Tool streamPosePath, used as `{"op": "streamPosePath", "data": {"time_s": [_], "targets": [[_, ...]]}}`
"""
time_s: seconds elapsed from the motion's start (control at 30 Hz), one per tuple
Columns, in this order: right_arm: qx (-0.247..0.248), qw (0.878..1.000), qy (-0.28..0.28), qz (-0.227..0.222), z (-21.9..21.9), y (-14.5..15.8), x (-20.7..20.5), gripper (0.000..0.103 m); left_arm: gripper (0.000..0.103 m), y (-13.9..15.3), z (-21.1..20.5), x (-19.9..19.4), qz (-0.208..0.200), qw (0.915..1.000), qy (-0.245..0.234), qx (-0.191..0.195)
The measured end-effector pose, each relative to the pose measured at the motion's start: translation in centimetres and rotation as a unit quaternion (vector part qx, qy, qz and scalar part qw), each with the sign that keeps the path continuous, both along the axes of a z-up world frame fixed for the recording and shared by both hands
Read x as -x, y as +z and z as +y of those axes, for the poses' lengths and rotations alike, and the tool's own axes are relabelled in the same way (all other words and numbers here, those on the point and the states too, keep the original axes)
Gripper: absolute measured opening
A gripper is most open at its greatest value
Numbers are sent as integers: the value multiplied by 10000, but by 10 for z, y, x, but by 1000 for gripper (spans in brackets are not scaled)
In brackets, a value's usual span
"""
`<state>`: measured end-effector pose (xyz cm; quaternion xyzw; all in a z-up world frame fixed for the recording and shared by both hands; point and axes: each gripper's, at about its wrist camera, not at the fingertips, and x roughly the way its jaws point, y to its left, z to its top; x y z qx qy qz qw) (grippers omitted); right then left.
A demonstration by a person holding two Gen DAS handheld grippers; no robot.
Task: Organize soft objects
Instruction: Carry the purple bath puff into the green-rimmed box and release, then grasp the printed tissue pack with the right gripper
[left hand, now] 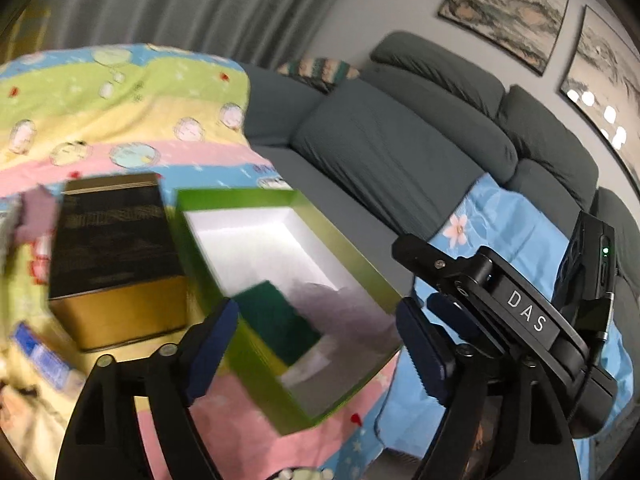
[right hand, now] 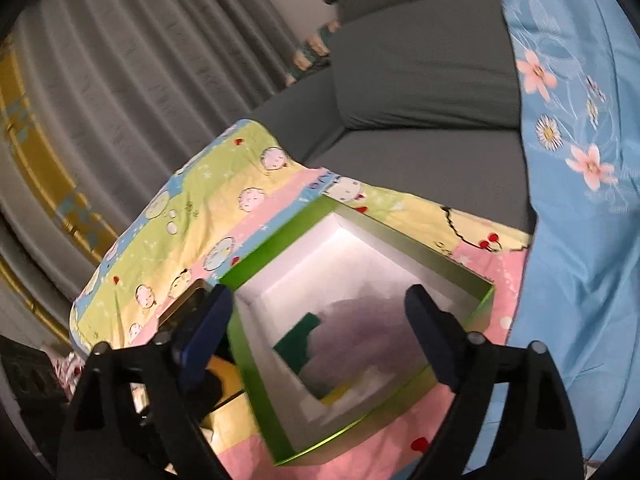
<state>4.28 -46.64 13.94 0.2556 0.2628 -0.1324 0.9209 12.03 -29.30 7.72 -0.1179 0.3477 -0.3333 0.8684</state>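
Observation:
A green box (left hand: 356, 268) with a white inside stands open on a cartoon-print cloth; it also shows in the right wrist view (right hand: 452, 264). Inside lie a green and yellow sponge (left hand: 276, 316) and a pale purple soft cloth (left hand: 344, 312); both show in the right wrist view, the sponge (right hand: 298, 340) and the cloth (right hand: 360, 328). My left gripper (left hand: 316, 344) is open and empty just above the box's near corner. My right gripper (right hand: 320, 332) is open and empty over the box. The right gripper's body (left hand: 500, 300) shows at the right of the left view.
A black and gold tin (left hand: 116, 256) stands left of the box. A blue packet (left hand: 40, 356) and a purple item (left hand: 38, 216) lie at the far left. A grey sofa (left hand: 400, 152) with a blue flowered cloth (right hand: 580, 200) lies behind. Grey curtains (right hand: 140, 80) hang beyond.

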Motion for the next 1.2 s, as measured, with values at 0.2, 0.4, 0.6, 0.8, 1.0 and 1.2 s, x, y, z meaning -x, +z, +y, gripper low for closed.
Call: {"op": "streamPosePath", "data": {"time_s": [0.2,0.4,0.6,0.8,1.0,1.2], "targets": [[193,9975,668,-143,37,15,0,101,89,19,74,24,47,9962,853,148],[-171,9800,1949,-357,86,21,-6,102,89,25,152,57,-49,9694,2403,-495],[-334,9472,3186,-150,150,13,-19,102,89,-4,225,84,328,9416,3328,-401],[-381,9019,4275,488,221,-22,-39,102,89,-60,268,97,932,9204,3791,-209],[-502,8728,4705,1197,264,-69,-69,91,68,-95,258,104,1185,9323,3418,3],[0,8720,4557,1787,282,-110,-99,79,56,-103,247,103,1144,9384,3258,-154]]}}
